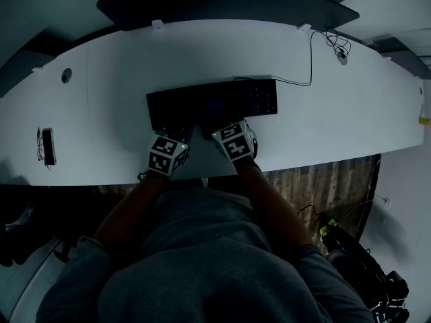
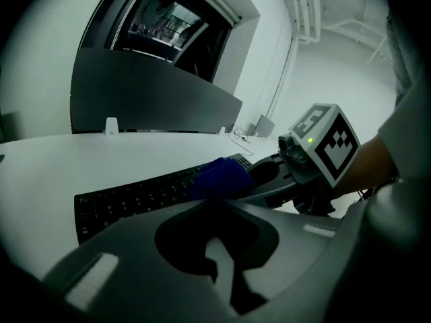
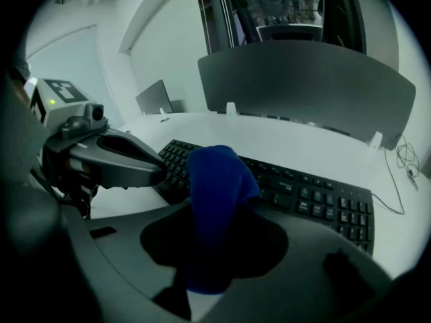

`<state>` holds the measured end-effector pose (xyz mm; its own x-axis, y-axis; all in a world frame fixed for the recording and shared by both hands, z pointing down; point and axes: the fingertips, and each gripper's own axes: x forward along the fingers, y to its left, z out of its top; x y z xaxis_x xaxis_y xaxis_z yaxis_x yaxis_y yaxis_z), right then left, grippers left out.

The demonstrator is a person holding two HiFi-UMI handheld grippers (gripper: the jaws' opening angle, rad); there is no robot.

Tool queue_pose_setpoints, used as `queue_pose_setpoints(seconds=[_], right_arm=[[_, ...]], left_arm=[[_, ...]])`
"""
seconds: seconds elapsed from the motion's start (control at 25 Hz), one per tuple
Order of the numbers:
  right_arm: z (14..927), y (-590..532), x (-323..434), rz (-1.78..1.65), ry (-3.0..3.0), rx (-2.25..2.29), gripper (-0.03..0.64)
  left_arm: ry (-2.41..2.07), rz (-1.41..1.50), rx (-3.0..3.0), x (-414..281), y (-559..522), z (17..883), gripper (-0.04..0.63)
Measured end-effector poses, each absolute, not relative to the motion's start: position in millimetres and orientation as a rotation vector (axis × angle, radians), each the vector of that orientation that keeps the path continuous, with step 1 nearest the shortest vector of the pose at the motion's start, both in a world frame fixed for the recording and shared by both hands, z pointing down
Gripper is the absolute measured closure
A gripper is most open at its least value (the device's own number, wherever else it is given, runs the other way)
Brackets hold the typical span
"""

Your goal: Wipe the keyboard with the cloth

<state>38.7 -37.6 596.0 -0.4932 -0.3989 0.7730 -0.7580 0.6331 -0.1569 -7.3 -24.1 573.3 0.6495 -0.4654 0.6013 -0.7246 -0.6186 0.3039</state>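
A black keyboard [image 1: 222, 103] lies in the middle of the white desk [image 1: 101, 79], seen in the left gripper view as keyboard [image 2: 131, 199] and in the right gripper view as keyboard [image 3: 306, 192]. Both grippers sit side by side at its near edge. My right gripper [image 1: 210, 129] is shut on a blue cloth [image 3: 217, 180], which bulges out over the keys. The same cloth [image 2: 219, 177] shows from the left, at the right gripper's tip. My left gripper [image 1: 177, 133] points at the keyboard's left part with its jaws together and nothing in them; its tip [image 3: 156, 169] lies by the keys.
A thin cable [image 1: 311, 54] runs from the keyboard to the back right. A dark partition [image 1: 222, 5] stands along the desk's far edge. A small black device [image 1: 48, 147] lies far left, near a round hole [image 1: 66, 75]. The desk's front edge is just under my arms.
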Motion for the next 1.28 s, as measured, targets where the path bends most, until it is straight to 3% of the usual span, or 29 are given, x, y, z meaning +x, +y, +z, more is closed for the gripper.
queue_pose_setpoints(seconds=[1.28], right_arm=[[593.8, -51.1, 121.2, 0.759, -2.111, 0.946, 0.480]], left_arm=[[-0.901, 0.692, 2.196, 77.7, -39.1, 581.9, 0.588]])
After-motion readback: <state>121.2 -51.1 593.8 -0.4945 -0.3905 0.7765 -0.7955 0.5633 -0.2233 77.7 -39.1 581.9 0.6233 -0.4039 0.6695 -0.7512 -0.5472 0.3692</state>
